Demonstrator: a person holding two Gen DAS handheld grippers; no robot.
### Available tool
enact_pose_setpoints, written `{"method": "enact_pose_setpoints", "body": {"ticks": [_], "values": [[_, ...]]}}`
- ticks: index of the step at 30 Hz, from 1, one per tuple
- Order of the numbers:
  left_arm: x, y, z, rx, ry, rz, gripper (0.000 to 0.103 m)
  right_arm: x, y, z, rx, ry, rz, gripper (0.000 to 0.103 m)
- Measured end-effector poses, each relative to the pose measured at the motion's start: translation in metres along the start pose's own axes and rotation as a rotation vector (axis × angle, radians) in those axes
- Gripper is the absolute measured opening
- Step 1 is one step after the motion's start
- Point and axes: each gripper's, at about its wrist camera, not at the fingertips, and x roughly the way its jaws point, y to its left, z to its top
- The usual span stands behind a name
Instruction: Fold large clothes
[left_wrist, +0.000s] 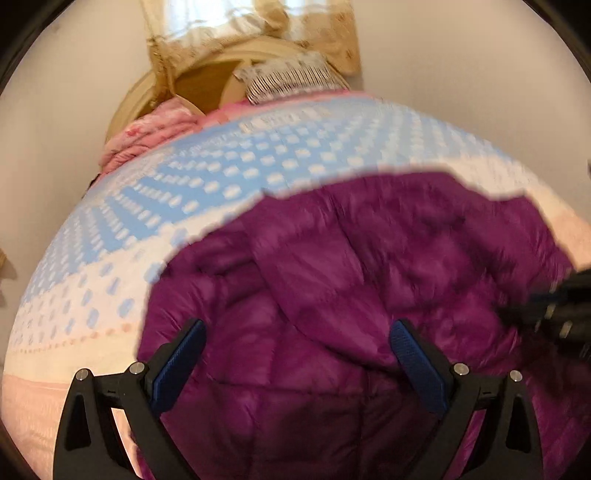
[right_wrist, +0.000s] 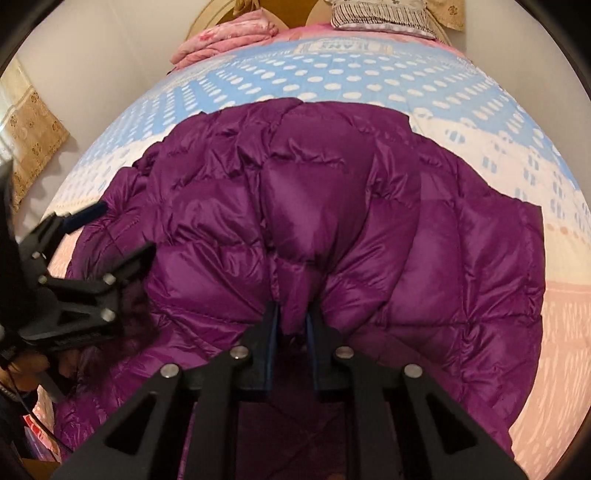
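Nearest in the right wrist view, the right gripper (right_wrist: 291, 319) has its two black fingers drawn close together, pinching a raised fold of a purple quilted down jacket (right_wrist: 332, 206) between the blue pads. The fabric bunches upward from that pinch, and shiny puffed panels fan out to either side.

In the left wrist view, the left gripper (left_wrist: 297, 334) hovers just above the same jacket (left_wrist: 369, 266) with its fingers spread wide and nothing between them; the blue pads (left_wrist: 184, 354) face each other across a broad stretch of purple fabric. This view is blurred. From the right wrist view the left gripper (right_wrist: 122, 236) shows at the left edge, over the jacket's left side, fingers apart (whether a fingertip touches the fabric cannot be told). At the right edge of the left view, a dark blurred part of the right gripper (left_wrist: 554, 306) sits against the jacket.

The jacket lies spread across the near half of a bed, on a bedspread (right_wrist: 332, 77) that is pale pink and cream near the camera and blue with white dots further away.

Beyond the jacket, at the head of the bed, a folded pink blanket (right_wrist: 229, 37) lies on the left and a striped pillow (right_wrist: 380, 14) on the right, both against a rounded wooden headboard (left_wrist: 207, 81). Behind that, a patterned beige curtain (left_wrist: 332, 33) hangs over a bright window, with plain pale walls on either side.
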Motion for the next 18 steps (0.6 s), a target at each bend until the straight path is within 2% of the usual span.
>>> {"method": "enact_pose_setpoints", "body": {"ticks": [2, 6, 8, 10, 14, 18], "values": [[-0.012, 0.006, 0.014, -0.03, -0.048, -0.001, 0.1, -0.004, 0.006, 0.002, -0.024, 0.008, -0.003, 0.017], [-0.017, 0.01, 0.041, -0.044, -0.104, 0.069, 0.1, -0.018, 0.002, 0.005, -0.015, 0.004, 0.0, 0.018], [-0.012, 0.013, 0.051, -0.057, -0.105, 0.106, 0.1, -0.032, -0.003, 0.011, 0.019, -0.027, 0.014, 0.025], [-0.005, 0.017, 0.059, -0.088, -0.094, 0.133, 0.1, -0.051, -0.006, 0.018, 0.041, -0.079, -0.006, 0.035], [0.013, 0.023, 0.073, -0.164, -0.081, 0.185, 0.1, -0.077, -0.016, 0.051, 0.119, -0.238, -0.051, 0.035], [0.036, 0.016, 0.08, -0.218, -0.059, 0.198, 0.1, -0.055, -0.024, 0.086, 0.214, -0.355, -0.101, 0.035]]}}
